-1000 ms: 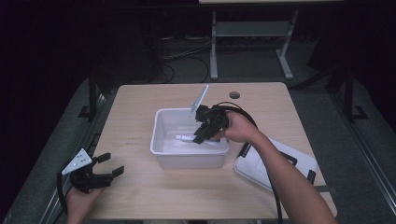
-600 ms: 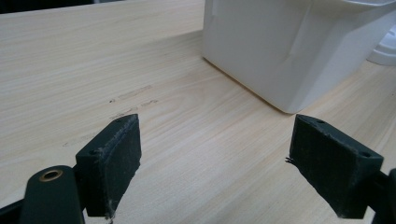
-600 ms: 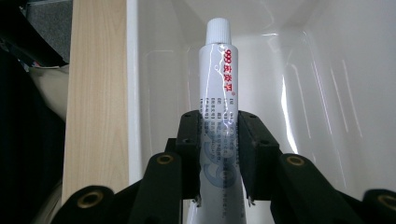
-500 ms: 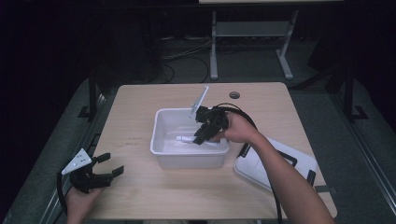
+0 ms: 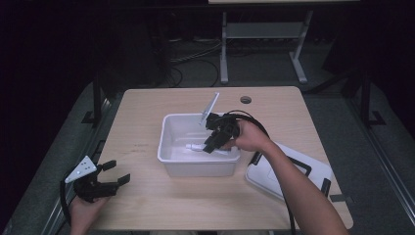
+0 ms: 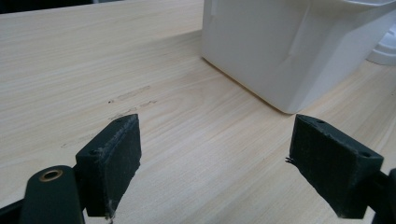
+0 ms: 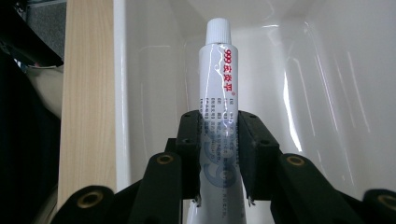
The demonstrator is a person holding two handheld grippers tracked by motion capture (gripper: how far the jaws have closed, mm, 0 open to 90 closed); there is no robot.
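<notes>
In the high view, the right gripper (image 5: 211, 145) is seen lowered into the white tub (image 5: 169, 152) at the middle of the table (image 5: 147, 210), with a white tube (image 5: 195, 146) projecting from between its fingers inside the tub. The left gripper (image 5: 113, 177) is held at the table's near left corner, well apart from the tub, its fingers spread with nothing between them. A white lid (image 5: 279, 171) lies to the right of the tub.

In the left gripper view, the two pads (image 6: 116, 154) are seen wide apart over bare wood, and the tub's outer wall (image 6: 280, 51) stands beyond them.

In the right gripper view, the tube (image 7: 218, 88) is clamped between the pads (image 7: 190, 144) at its lower body, its capped end pointing away from the fingers toward the tub wall (image 7: 154, 70).
</notes>
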